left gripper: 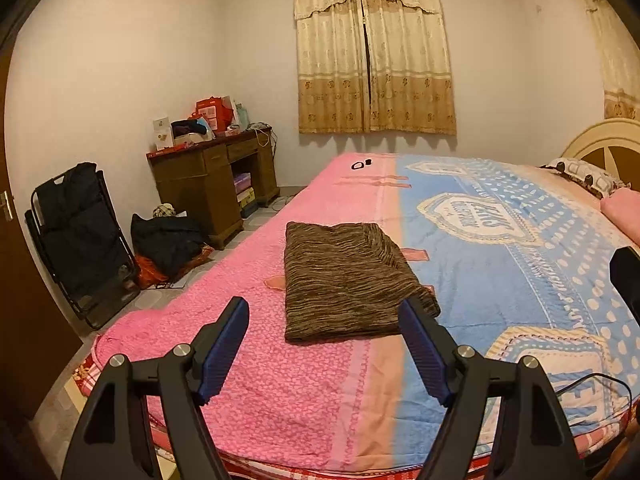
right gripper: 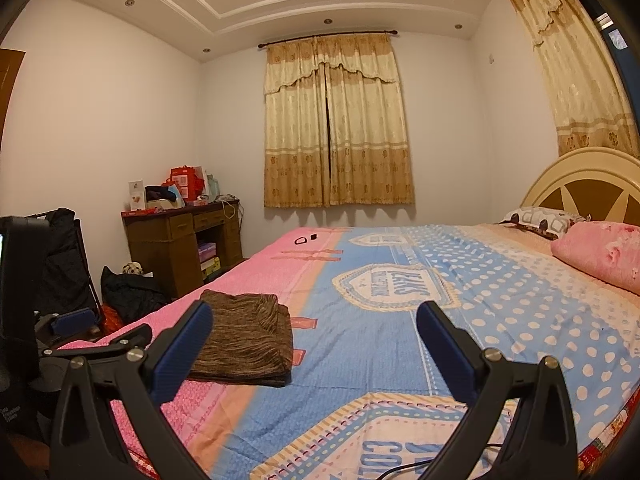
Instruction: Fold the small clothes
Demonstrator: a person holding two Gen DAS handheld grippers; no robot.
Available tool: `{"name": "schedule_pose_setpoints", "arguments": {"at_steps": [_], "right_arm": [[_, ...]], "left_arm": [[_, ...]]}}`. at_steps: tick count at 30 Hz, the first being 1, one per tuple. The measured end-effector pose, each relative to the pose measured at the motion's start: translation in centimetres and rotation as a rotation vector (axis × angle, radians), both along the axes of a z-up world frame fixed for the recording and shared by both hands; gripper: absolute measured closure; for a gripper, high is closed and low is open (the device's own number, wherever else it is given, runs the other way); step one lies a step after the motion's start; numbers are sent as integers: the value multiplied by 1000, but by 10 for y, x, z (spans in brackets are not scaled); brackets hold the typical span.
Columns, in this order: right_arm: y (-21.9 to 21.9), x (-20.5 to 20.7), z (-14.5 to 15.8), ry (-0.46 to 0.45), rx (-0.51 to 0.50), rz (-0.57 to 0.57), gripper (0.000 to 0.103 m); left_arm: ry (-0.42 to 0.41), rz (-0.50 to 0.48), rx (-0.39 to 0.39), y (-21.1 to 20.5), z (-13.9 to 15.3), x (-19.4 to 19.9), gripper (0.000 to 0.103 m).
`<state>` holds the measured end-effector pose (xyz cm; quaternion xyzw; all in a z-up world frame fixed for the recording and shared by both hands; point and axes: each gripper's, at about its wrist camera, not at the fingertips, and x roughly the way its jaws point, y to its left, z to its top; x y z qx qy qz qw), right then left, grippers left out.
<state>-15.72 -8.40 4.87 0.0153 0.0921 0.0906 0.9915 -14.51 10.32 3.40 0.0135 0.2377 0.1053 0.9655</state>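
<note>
The left wrist view is looking down on the bed [left gripper: 304, 392], where the folded brown striped garment [left gripper: 348, 280] is lying flat across the seam between the pink and blue parts of the bedspread [left gripper: 500, 280]. The left gripper [left gripper: 324, 312] is hovering near the garment's close edge with its fingers [left gripper: 228, 344] standing wide apart and holding nothing; the garment is sitting at about 12 o'clock from them. At 3 o'clock this view is catching a dark edge of the right gripper.

The right wrist view is showing more of the ceiling, the headboard [right gripper: 580, 188] and a pink pillow [right gripper: 604, 256] at 2 o'clock. Here the garment [right gripper: 244, 340] is lying at 10 o'clock, partly behind the left finger of the right gripper [right gripper: 316, 316], whose fingers [right gripper: 444, 344] are also spread apart, empty, over the blue bedspread. The left gripper [right gripper: 72, 320] is showing at 9 o'clock.

In both views a wooden desk [left gripper: 208, 184] is standing by the far wall; boxes are sitting in its open compartment and red boxes are piling on its surface. A small dark loop [left gripper: 357, 165] is lying at the bed's far edge
</note>
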Motion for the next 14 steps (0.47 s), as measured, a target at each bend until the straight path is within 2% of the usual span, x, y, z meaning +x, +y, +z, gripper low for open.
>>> {"name": "schedule_pose_setpoints", "arguments": {"at_steps": [14], "right_arm": [[-4,6,-4,36,11,-1,0]], "left_arm": [[12,3,11,-3,-3,3,25]]}}
